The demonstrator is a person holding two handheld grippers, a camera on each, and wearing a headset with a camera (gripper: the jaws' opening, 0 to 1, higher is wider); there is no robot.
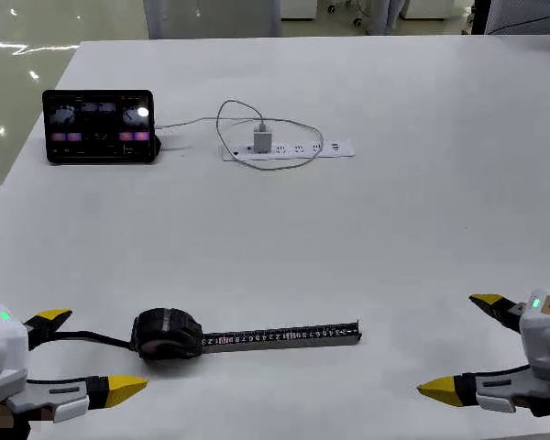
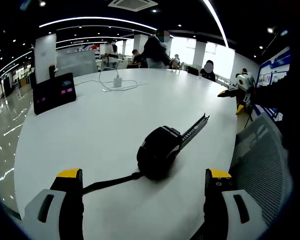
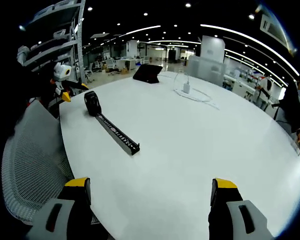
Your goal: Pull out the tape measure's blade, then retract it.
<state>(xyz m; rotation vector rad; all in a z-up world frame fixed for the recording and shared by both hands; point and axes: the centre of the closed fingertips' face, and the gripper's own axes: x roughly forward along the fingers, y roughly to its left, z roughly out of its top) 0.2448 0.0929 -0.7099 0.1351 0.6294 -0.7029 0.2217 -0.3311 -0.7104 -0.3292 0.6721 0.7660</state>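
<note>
Lying flat near the front of the white table [image 1: 367, 229]: black tape measure [image 1: 168, 334], blade [image 1: 284, 336] extended rightward, scale print too small to read. Just left, left gripper [image 1: 96, 351] gaping wide, empty. Well right of the blade tip, right gripper [image 1: 456, 345] equally wide. Far back, tablet [image 1: 99, 126] and power strip [image 1: 289, 148].
</note>
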